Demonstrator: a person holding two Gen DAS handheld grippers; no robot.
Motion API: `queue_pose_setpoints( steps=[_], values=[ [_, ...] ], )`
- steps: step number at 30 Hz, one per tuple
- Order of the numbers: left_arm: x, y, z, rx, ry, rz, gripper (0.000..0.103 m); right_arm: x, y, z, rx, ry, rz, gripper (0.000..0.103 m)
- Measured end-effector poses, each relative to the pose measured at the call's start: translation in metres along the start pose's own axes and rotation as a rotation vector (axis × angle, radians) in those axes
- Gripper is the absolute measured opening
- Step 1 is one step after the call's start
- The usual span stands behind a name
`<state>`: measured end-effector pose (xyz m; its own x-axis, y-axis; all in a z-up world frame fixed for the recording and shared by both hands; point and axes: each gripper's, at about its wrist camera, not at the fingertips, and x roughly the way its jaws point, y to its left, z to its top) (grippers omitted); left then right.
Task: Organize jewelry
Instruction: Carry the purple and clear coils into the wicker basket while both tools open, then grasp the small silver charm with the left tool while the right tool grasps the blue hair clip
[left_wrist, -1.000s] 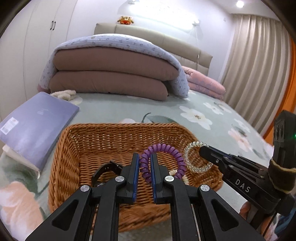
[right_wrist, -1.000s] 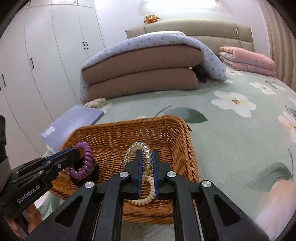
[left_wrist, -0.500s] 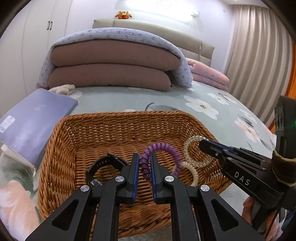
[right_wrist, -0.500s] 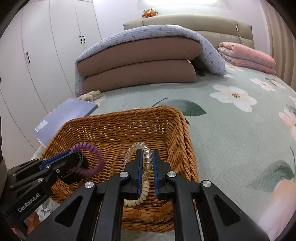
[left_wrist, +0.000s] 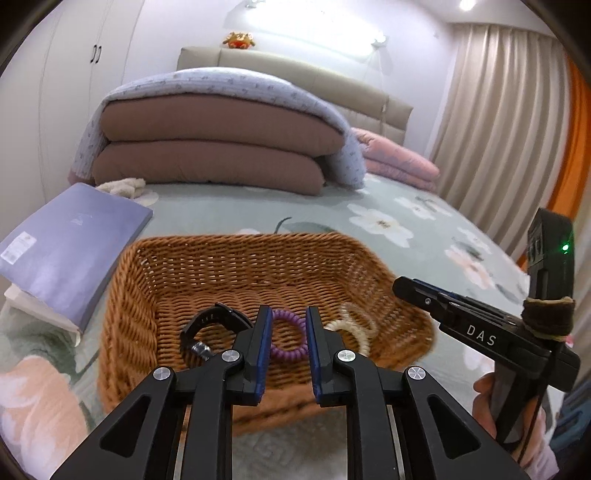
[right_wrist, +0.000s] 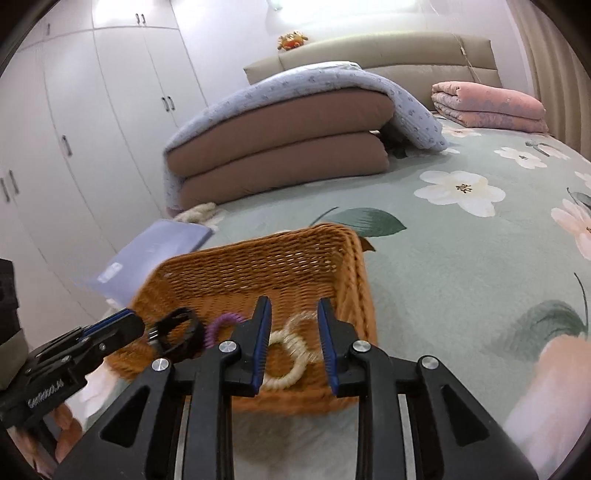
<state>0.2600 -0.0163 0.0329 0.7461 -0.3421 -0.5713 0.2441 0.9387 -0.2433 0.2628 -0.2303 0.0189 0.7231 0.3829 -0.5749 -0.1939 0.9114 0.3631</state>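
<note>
Left gripper (left_wrist: 288, 325): jaws have just been opening, now parted with a clear gap, nothing pinched. The purple spiral coil hair tie (left_wrist: 287, 338) shows through that gap but lies flat on the floor of the brown woven wicker basket (left_wrist: 229, 258), free of the pads.

Right gripper (right_wrist: 293, 321): jaws have also just been opening, now apart, nothing clamped. The cream and clear spiral coil bracelets (right_wrist: 290, 354), blurred, sit in the basket (right_wrist: 258, 266) beyond and between the fingers, at its near right corner; contact with the pads cannot be told, but they look loose.

Just left of the purple tie from the left gripper's view: a black watch-style band with a metal buckle (left_wrist: 210, 328), standing curled on the basket floor. Cream coils lie just right of the tie.

The right gripper enters the left wrist view from the right, tip over the basket's right rim; a hand (left_wrist: 487, 398) holds its handle.

Outward: basket rests on a green floral bedspread (right_wrist: 461, 258). Lavender flat box (left_wrist: 70, 240) left of the basket. Beyond it, a folded brown duvet under a pale blue quilt (left_wrist: 214, 147), and folded pink bedding (right_wrist: 487, 107) at far right.
</note>
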Motion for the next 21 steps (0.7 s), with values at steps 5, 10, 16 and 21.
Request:
queue_pose_setpoints(
  steps=[5,10,16,21],
  values=[
    [-0.049,0.000,-0.020,0.014,-0.019,-0.035,0.018,-0.038,0.016,-0.031,-0.051,0.037,0.008,0.029],
    [-0.086,-0.001,-0.062,0.037,0.022,-0.054,0.019,-0.079,0.030,-0.069,-0.093,0.081,0.005,0.029],
    [-0.115,-0.008,-0.115,0.053,0.091,-0.088,0.019,-0.116,0.038,-0.125,-0.104,0.150,0.007,0.029],
    [-0.119,-0.017,-0.149,0.056,0.159,-0.108,0.019,-0.122,0.036,-0.155,-0.077,0.199,0.009,0.029]
  ],
)
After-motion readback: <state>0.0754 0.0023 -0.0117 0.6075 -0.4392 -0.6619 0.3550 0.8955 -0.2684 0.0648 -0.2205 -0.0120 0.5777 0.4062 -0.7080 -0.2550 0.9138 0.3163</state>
